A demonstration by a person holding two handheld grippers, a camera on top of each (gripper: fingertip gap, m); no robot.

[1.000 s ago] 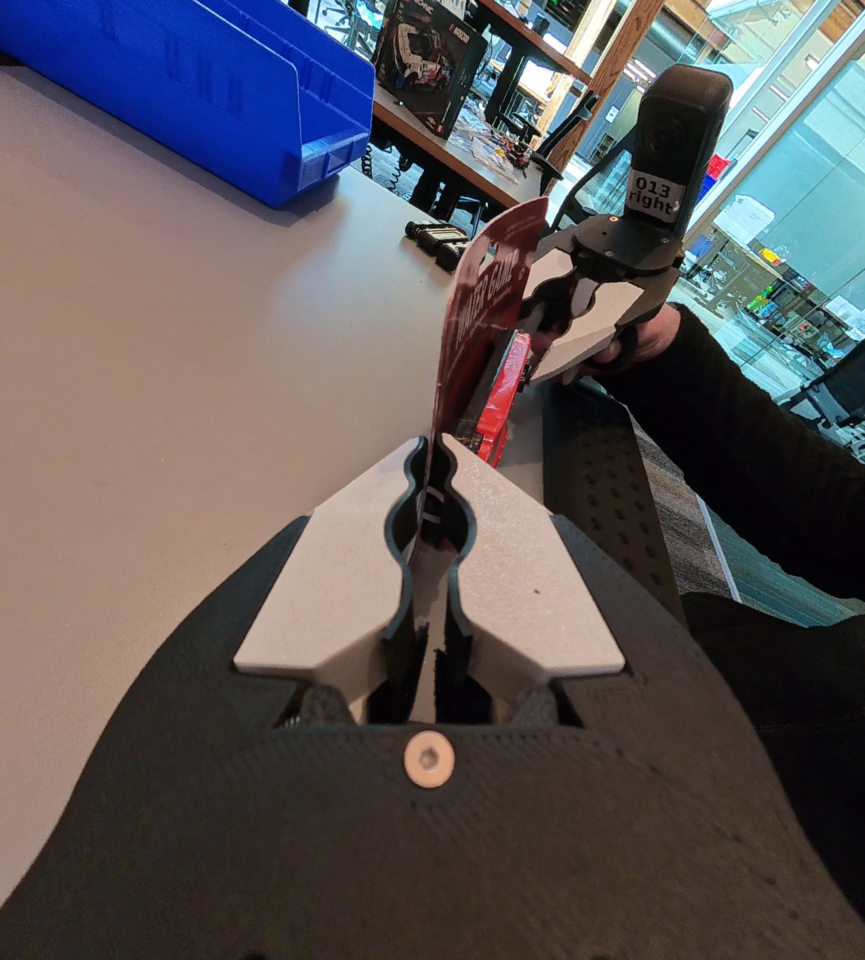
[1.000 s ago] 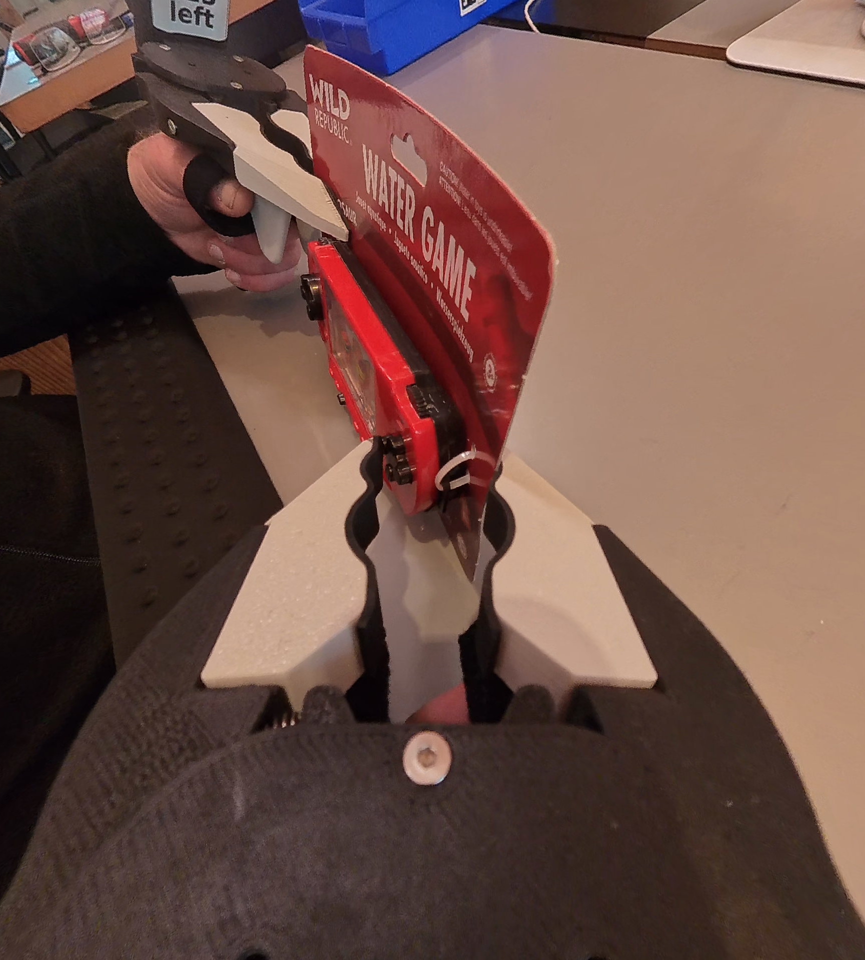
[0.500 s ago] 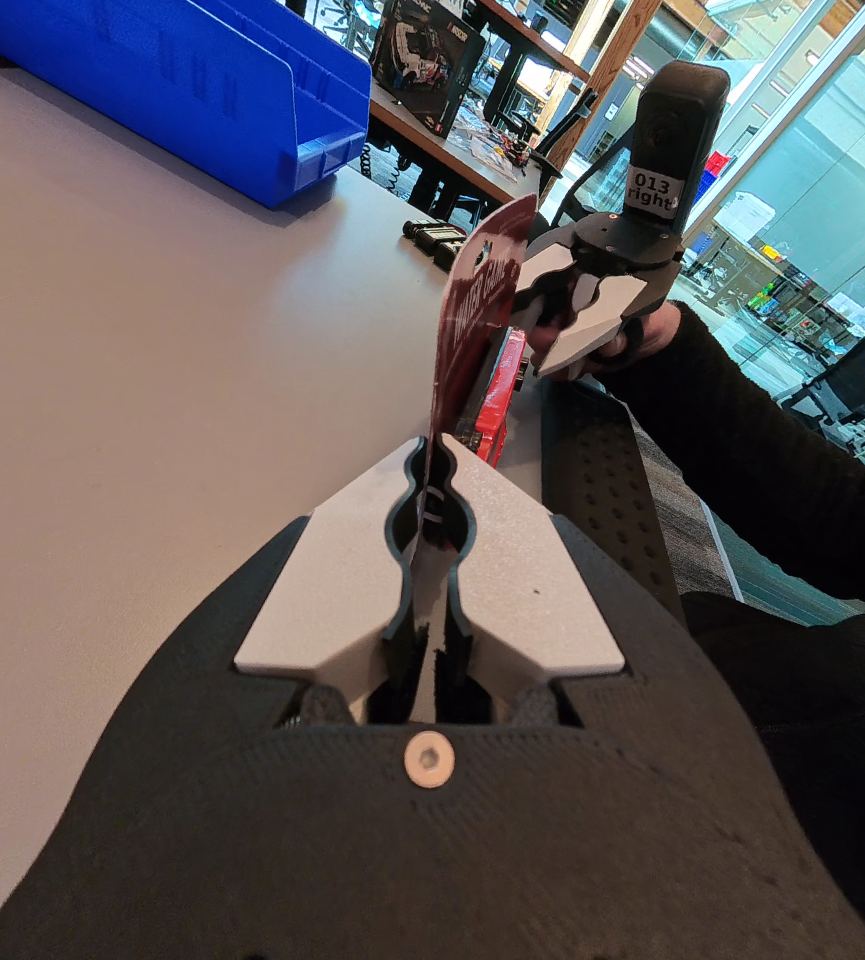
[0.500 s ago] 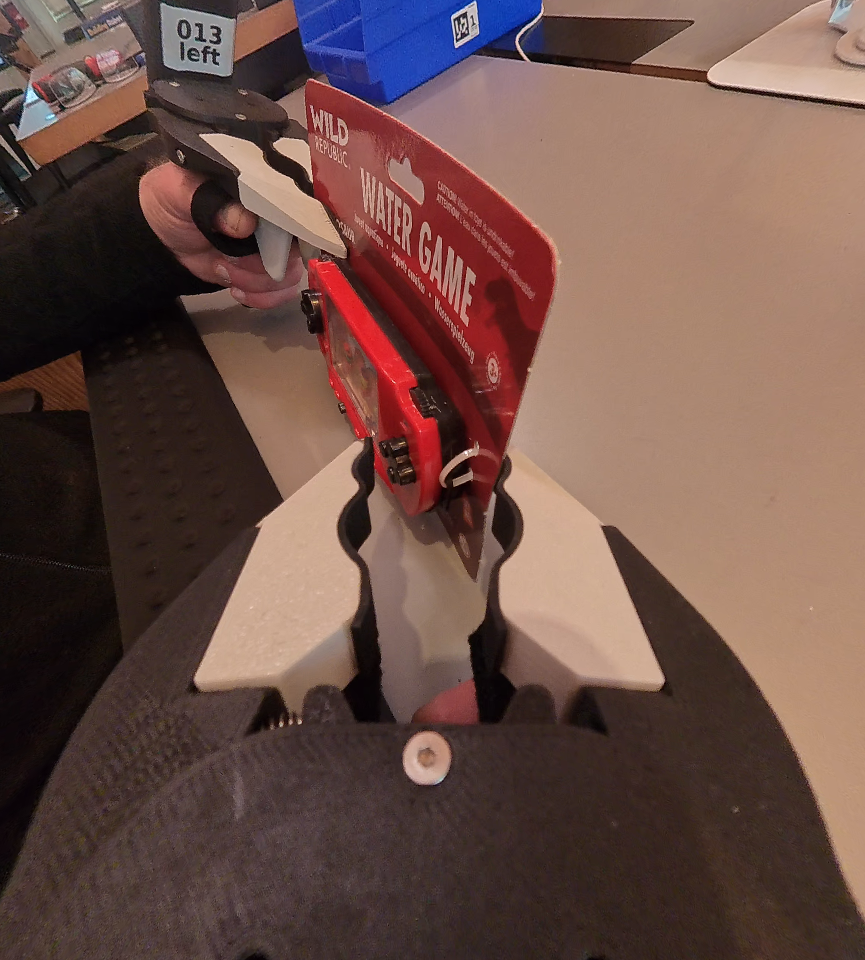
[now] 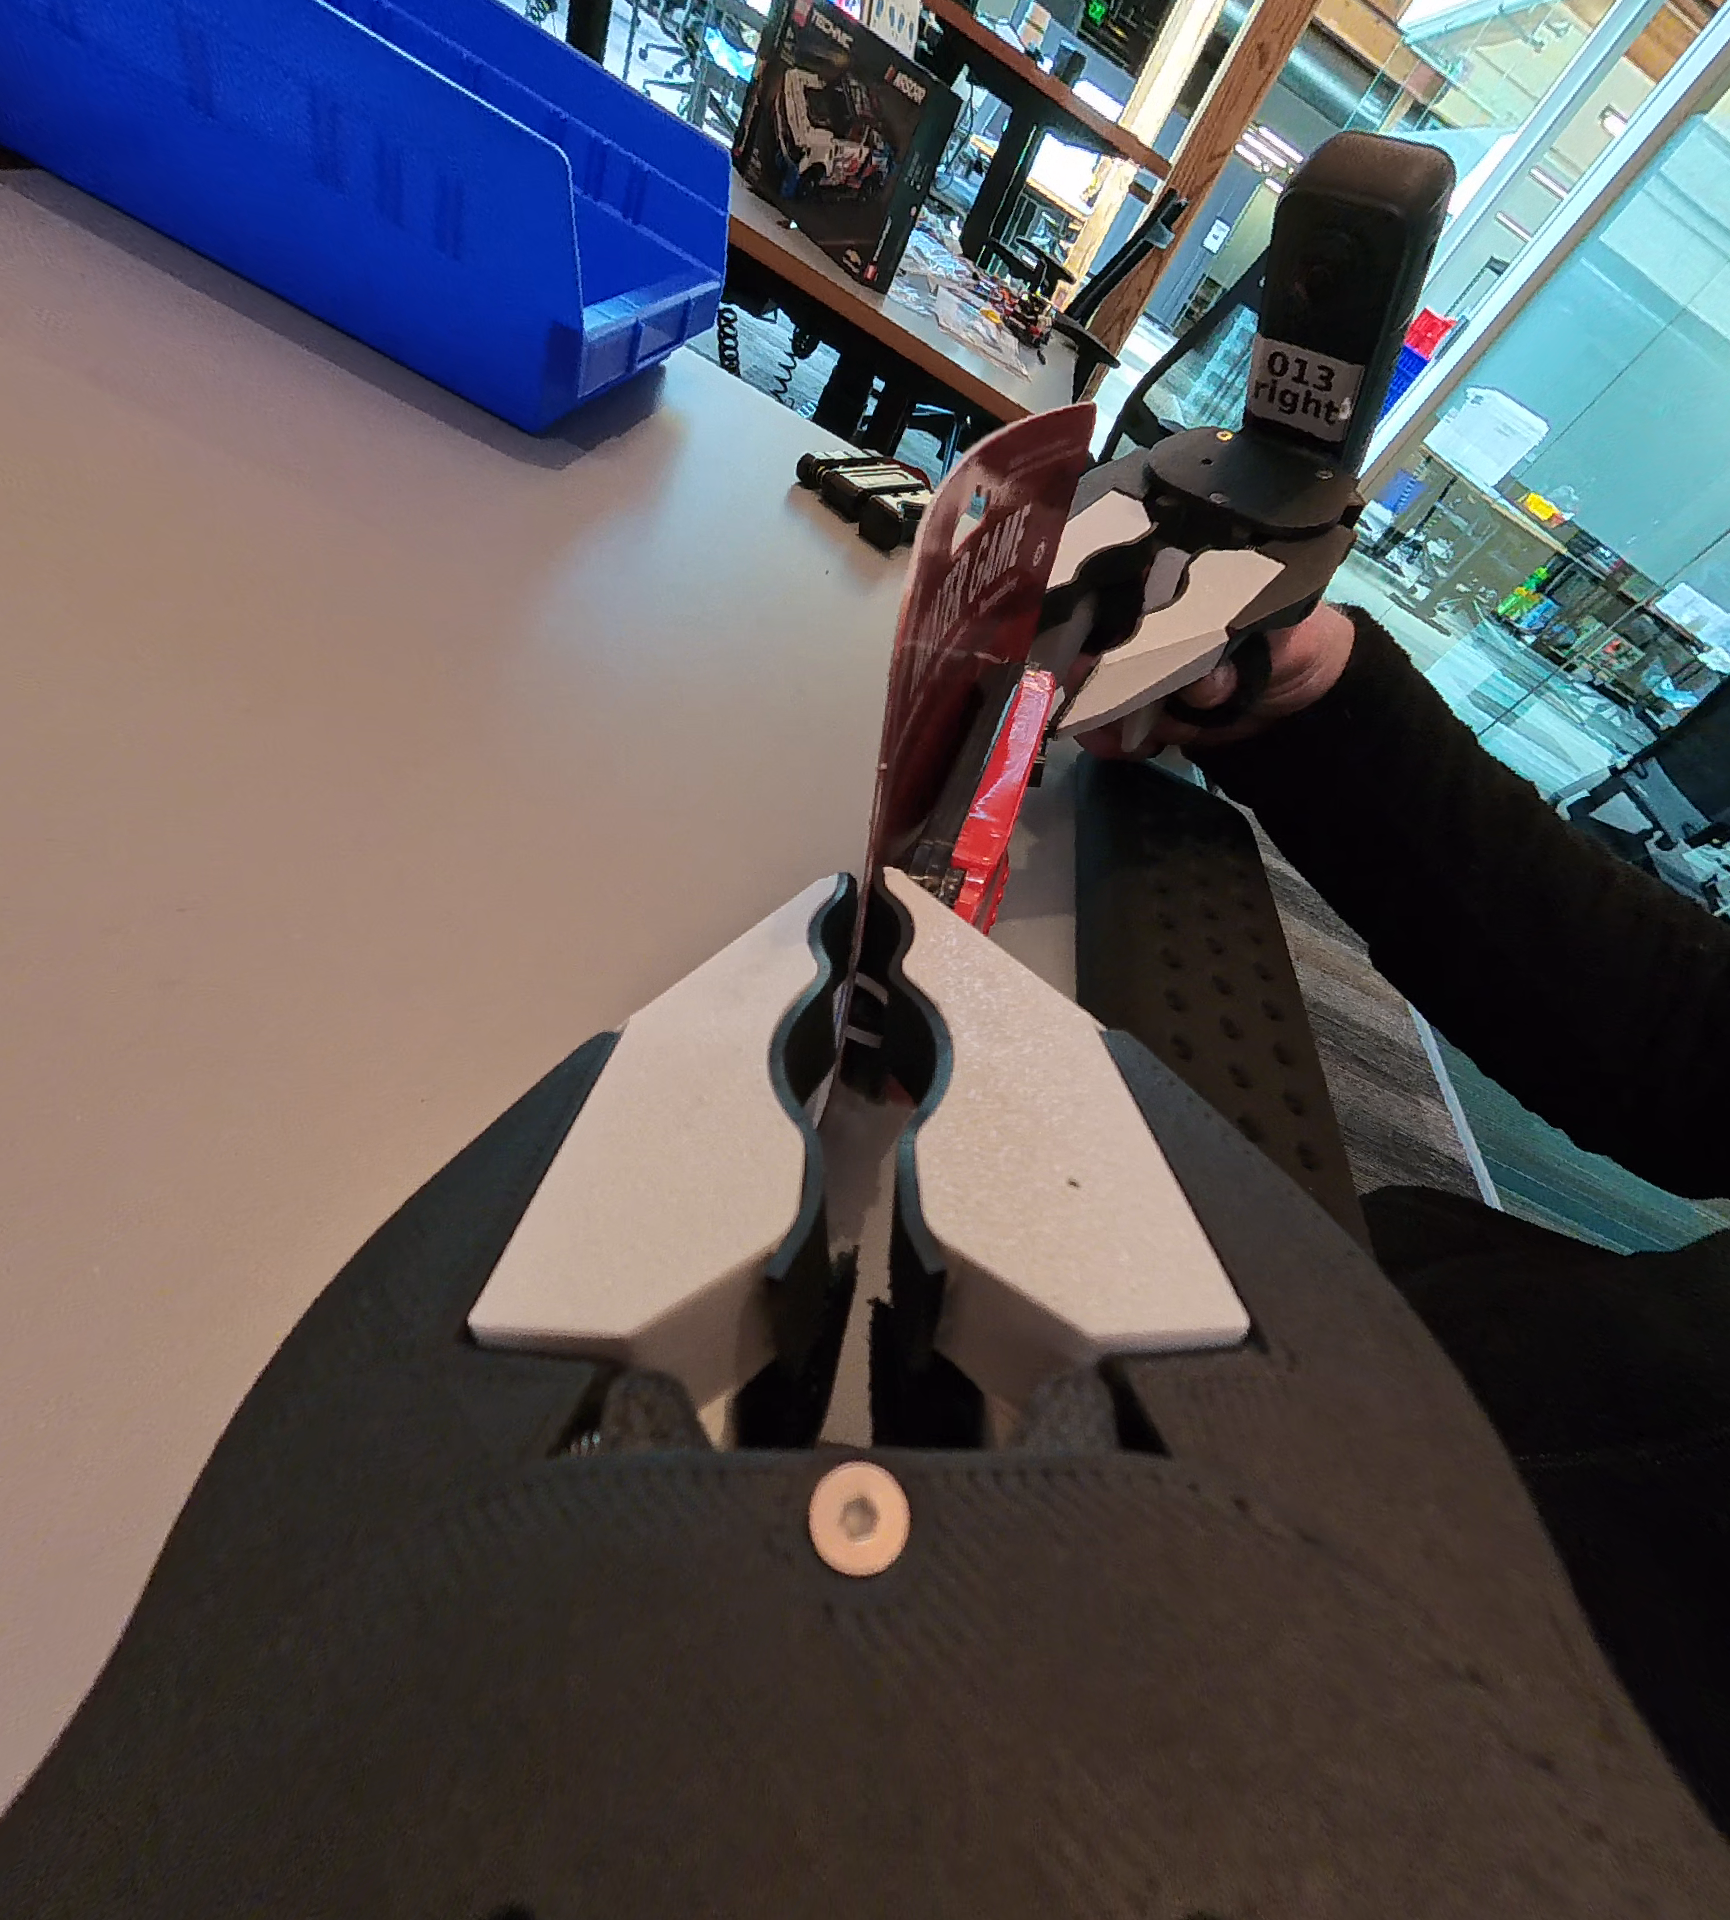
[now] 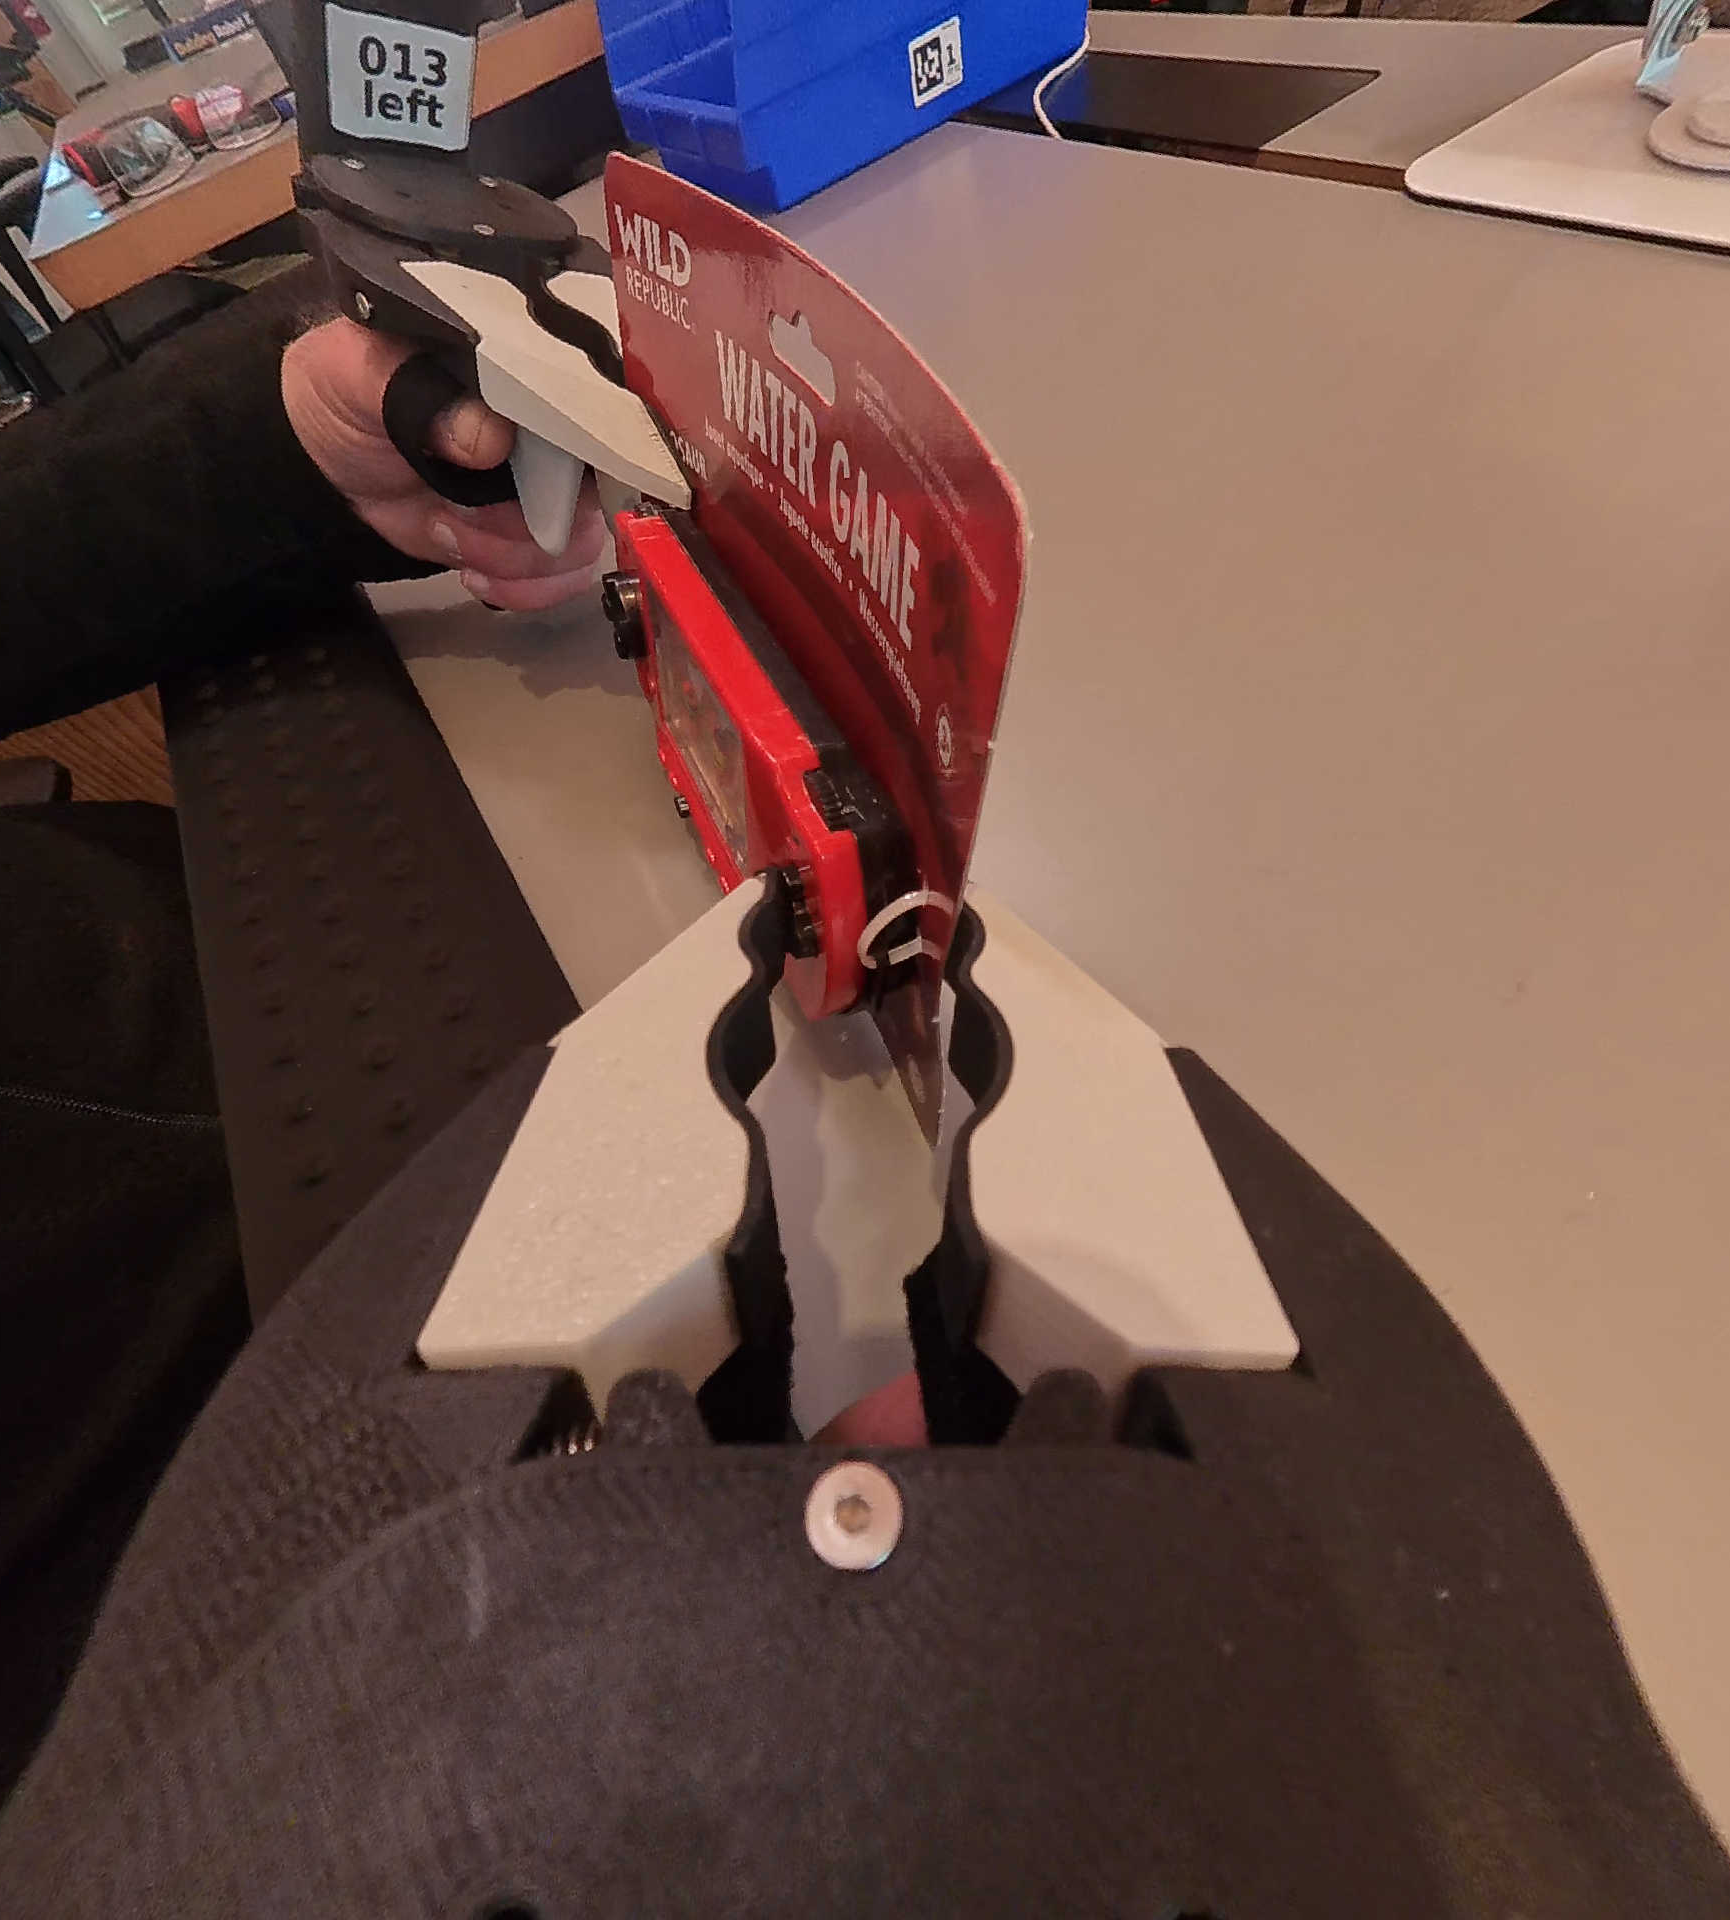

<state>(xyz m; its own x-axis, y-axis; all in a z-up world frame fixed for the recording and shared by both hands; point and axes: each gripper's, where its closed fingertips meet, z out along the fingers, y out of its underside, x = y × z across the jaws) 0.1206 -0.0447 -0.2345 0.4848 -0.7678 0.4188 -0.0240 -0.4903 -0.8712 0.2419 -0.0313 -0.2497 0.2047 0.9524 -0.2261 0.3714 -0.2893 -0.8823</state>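
A red hand-held toy game is tied with a white zip tie to a red backing card. The pack stands on edge above the grey table, held between both grippers. My right gripper is shut on the near end, one finger against the toy and one against the card. My left gripper is shut on the thin edge of the card, with the toy just beyond. Each gripper also shows at the pack's far end in the other view: the left and the right.
A blue bin stands at the table's far side, also in the right wrist view. Small black objects lie near the far edge. A black dotted mat runs along the table's near edge. A white pad lies far right.
My right gripper's jaws widened half a second ago and have closed in again on the pack's end. The pack has shifted slightly. My left gripper's hold is unchanged.
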